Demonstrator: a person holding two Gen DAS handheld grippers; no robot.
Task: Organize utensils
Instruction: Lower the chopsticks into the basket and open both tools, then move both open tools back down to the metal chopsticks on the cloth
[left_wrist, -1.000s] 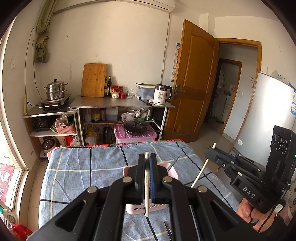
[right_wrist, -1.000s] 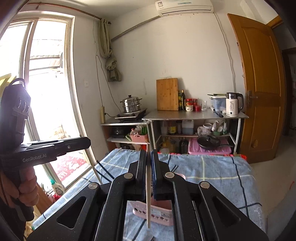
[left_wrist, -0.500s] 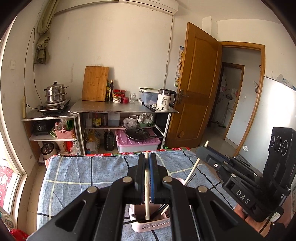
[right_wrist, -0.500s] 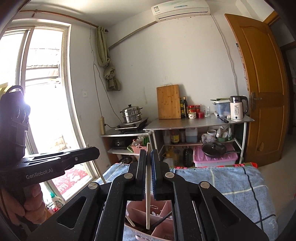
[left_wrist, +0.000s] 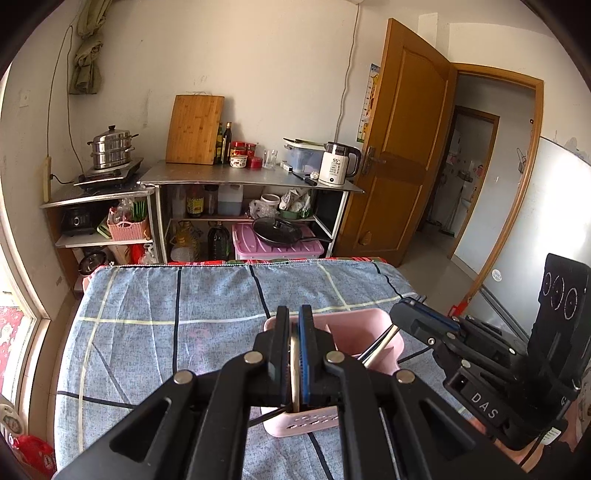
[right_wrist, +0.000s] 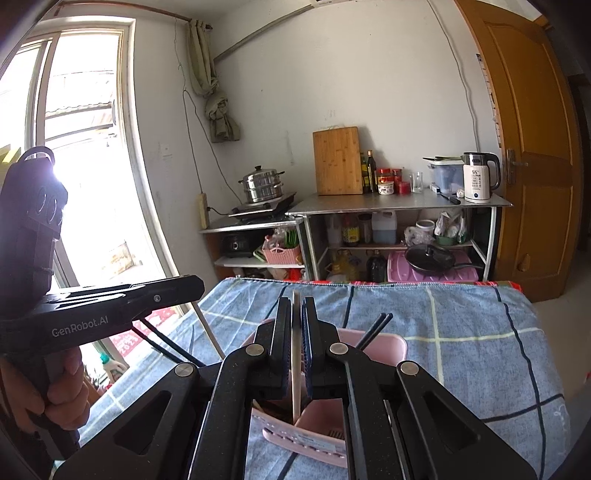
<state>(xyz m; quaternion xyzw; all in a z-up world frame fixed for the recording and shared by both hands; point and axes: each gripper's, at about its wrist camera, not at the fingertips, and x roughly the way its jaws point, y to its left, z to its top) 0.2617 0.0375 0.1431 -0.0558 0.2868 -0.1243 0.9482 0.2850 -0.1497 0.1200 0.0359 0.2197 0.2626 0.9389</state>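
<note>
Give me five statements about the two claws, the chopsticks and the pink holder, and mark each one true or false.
1. The left claw is shut on a pale chopstick. True.
2. The right claw is open, with nothing between its pads. False: it is shut on a pale chopstick.
3. The pink utensil holder stands on the blue checked cloth. True.
4. The pink utensil holder has no utensils in it. False: dark chopsticks lean out of it.
5. The white kettle sits on the blue checked cloth next to the holder. False: it stands on the metal table against the far wall.
</note>
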